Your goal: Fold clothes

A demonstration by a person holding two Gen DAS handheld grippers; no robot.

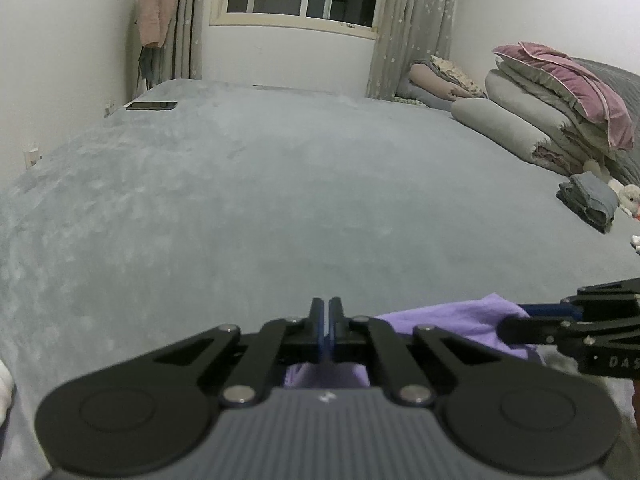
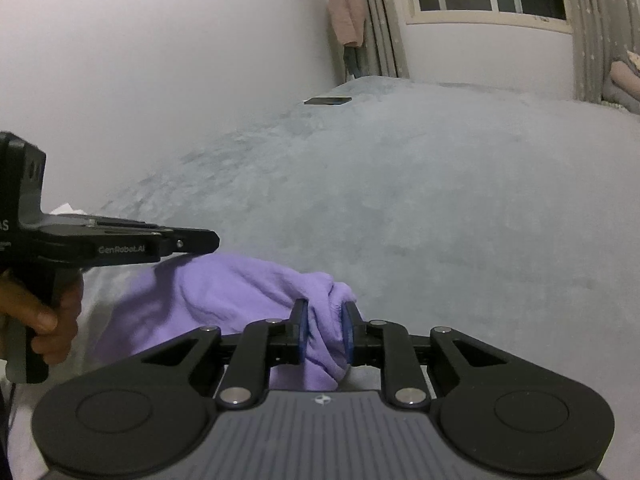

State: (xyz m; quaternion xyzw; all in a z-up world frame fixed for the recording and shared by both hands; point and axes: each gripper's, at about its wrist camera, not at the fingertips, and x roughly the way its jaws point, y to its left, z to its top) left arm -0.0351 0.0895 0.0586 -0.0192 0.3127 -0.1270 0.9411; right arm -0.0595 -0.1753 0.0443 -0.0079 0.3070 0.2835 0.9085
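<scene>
Right gripper (image 2: 325, 326) clenches purple garment (image 2: 224, 292); left gripper (image 1: 329, 322) pinches its edge

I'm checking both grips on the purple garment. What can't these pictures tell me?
- Left wrist: what the left gripper pinches; its own body hides the purple garment.
- Right wrist: garment type; bunched in the right gripper.
- Phone: too small.

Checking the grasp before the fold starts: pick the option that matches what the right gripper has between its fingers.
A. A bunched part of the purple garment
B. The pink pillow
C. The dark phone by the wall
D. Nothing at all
A: in the right wrist view, the right gripper has its blue pads pressed against a gathered fold of the purple garment.
</scene>
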